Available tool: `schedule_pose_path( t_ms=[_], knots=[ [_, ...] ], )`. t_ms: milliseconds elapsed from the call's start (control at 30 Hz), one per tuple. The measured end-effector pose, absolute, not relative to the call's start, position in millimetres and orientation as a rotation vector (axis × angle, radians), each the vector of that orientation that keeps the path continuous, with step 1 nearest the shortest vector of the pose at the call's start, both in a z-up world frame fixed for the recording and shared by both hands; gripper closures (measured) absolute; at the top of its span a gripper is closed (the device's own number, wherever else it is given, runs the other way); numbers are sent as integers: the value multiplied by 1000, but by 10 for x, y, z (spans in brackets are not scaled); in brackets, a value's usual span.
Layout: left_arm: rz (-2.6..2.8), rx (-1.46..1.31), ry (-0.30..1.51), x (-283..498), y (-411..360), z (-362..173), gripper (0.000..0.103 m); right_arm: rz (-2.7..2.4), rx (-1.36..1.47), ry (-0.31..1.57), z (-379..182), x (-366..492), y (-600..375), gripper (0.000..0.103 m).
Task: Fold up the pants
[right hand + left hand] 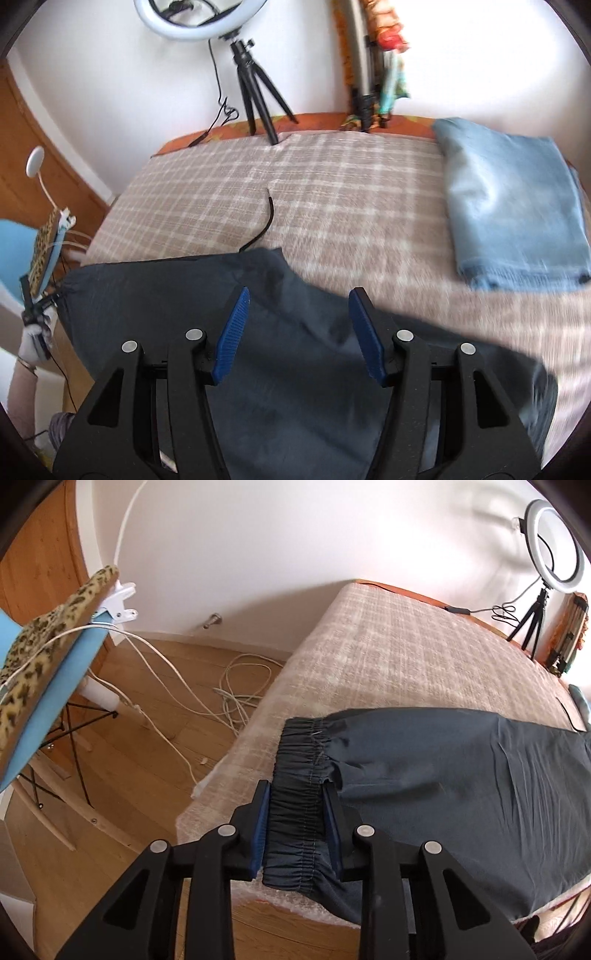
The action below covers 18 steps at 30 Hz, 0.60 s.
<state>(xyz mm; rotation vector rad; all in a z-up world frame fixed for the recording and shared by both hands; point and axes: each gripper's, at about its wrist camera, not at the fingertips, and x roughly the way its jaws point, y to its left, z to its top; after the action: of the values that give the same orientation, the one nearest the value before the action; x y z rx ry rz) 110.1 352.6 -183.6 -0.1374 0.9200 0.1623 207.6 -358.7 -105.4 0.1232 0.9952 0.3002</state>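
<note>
Dark grey pants (443, 775) lie flat along the near edge of the plaid-covered bed (388, 646). Their gathered elastic waistband (299, 746) points at the bed's left corner. My left gripper (296, 790) is shut on that waistband, with a blue pad pressed against each side of the bunched fabric. In the right wrist view the same pants (166, 295) spread below my right gripper (299, 293). It hovers over the cloth with its blue pads (232, 332) wide apart and nothing pinched between them.
A folded light blue garment (513, 206) lies at the bed's far right. A ring light on a black tripod (255, 92) stands at the headboard, and a black cable (267, 218) runs across the cover. Left of the bed are a blue chair (44, 686) and white cables (236, 686) on the wooden floor.
</note>
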Motion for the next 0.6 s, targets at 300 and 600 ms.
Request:
schedule_pose_path(
  t_ms=[300, 600],
  knots=[
    [218, -208, 954, 1010, 3699, -1791, 48, 404, 95, 1165, -1829, 2845, -3119, 79],
    [307, -126, 973, 1012, 3773, -1733, 41, 364, 163, 1120, -1724, 2961, -3119, 80]
  ],
)
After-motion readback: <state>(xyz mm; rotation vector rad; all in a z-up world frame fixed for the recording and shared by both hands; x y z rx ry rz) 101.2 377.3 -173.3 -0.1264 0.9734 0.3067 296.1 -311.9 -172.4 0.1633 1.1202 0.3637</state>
